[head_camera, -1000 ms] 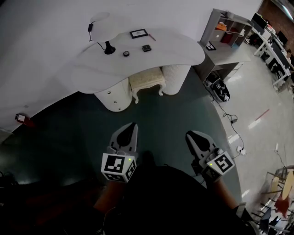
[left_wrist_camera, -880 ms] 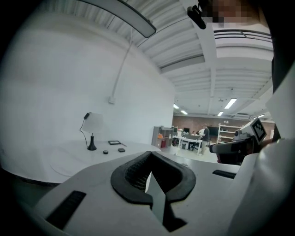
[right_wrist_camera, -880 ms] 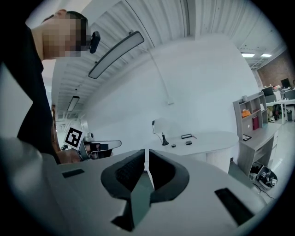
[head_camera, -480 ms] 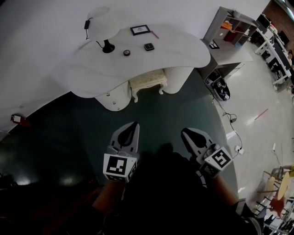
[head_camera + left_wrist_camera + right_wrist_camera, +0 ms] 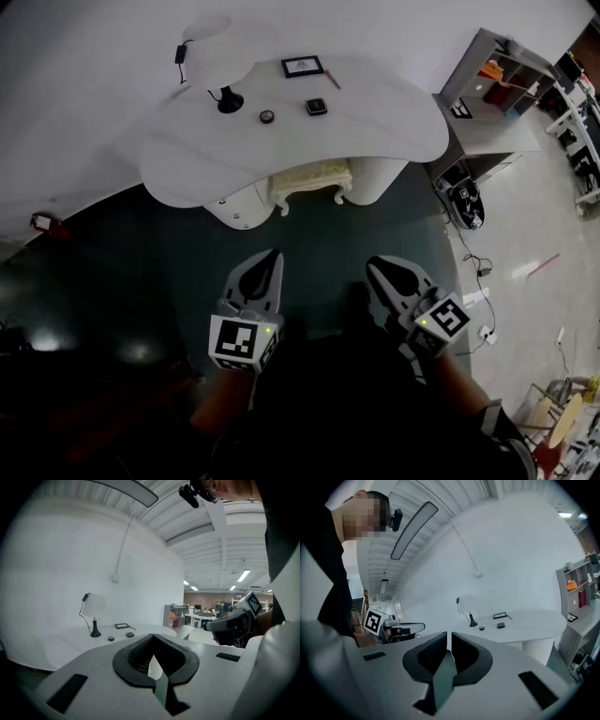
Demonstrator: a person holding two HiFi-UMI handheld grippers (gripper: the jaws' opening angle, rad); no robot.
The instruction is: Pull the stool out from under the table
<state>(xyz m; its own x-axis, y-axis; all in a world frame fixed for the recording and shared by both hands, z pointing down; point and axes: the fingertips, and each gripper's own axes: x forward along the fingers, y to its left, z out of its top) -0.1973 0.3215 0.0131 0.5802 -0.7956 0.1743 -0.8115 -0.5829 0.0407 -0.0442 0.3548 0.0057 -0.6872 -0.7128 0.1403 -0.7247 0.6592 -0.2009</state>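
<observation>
Left gripper [image 5: 268, 258] and right gripper [image 5: 377, 267] carried forward; table [image 5: 394, 122], stool [image 5: 310, 175] nearer, lower in head view.

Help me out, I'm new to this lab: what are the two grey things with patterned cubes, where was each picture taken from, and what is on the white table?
No robot: a person holds a two-jaw gripper in each hand, the left gripper and the right gripper; the cubes belong to them. The overhead picture comes from a camera on the person's head; the other two from cameras riding on each gripper, looking along its jaws. Both are shut and hold nothing. On the table stand a lamp, a picture frame, a reddish pen or pencil and two small dark objects. A cream stool sits tucked under it.
</observation>
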